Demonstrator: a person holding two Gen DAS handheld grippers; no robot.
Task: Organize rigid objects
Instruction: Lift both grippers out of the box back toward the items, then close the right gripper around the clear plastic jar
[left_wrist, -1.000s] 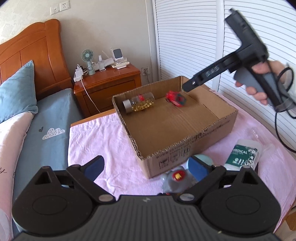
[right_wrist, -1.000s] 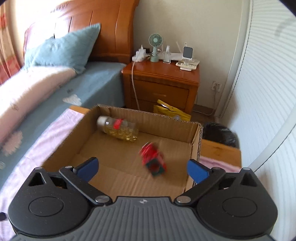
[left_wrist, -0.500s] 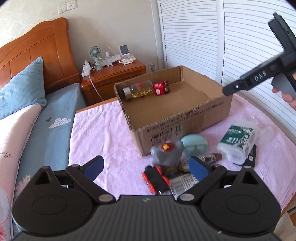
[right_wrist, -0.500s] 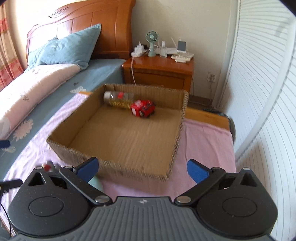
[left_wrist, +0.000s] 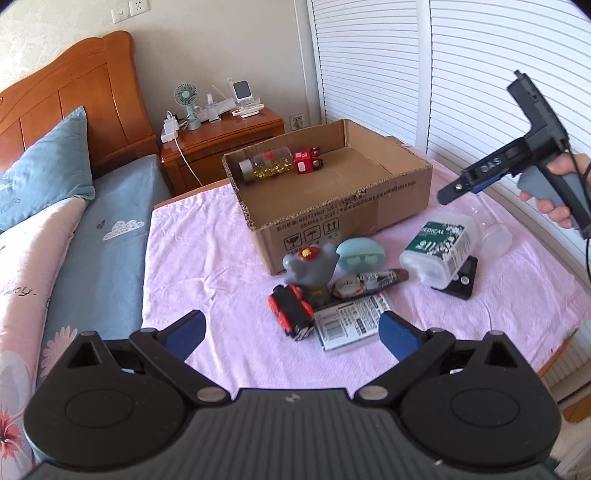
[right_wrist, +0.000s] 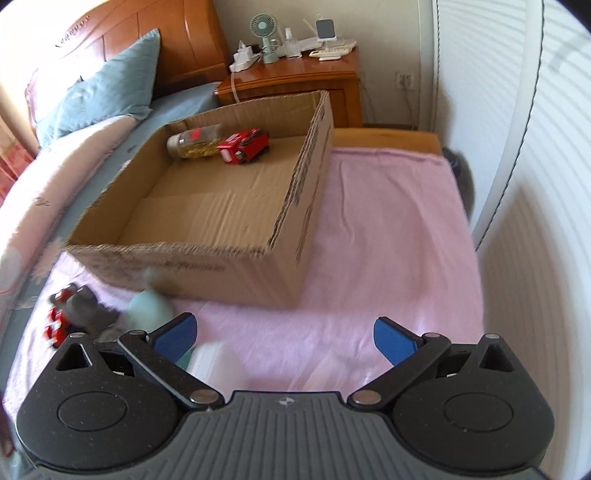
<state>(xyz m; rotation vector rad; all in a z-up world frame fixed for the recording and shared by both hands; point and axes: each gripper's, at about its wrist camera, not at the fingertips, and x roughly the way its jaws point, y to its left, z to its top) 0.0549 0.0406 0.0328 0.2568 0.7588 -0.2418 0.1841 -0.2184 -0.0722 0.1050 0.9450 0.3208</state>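
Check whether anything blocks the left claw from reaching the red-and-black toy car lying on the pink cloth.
Nothing visible does. The left claw is open, with bare pink cloth between it and the toy car. The grey figurine and a labelled packet crowd its far and right sides.

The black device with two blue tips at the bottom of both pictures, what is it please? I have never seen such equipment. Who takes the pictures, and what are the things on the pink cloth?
It is a hand-held claw; a person holds one in each hand, with a camera on each looking along its fingers. One picture comes from the left claw, the other from the right claw, which the left view also shows, held in a hand. Both are open and hold nothing. On the pink cloth stands a cardboard box containing a capsule bottle and a red toy car. In front of the box lie a grey figure, a teal round toy, a red-and-black toy car and a white medical container.
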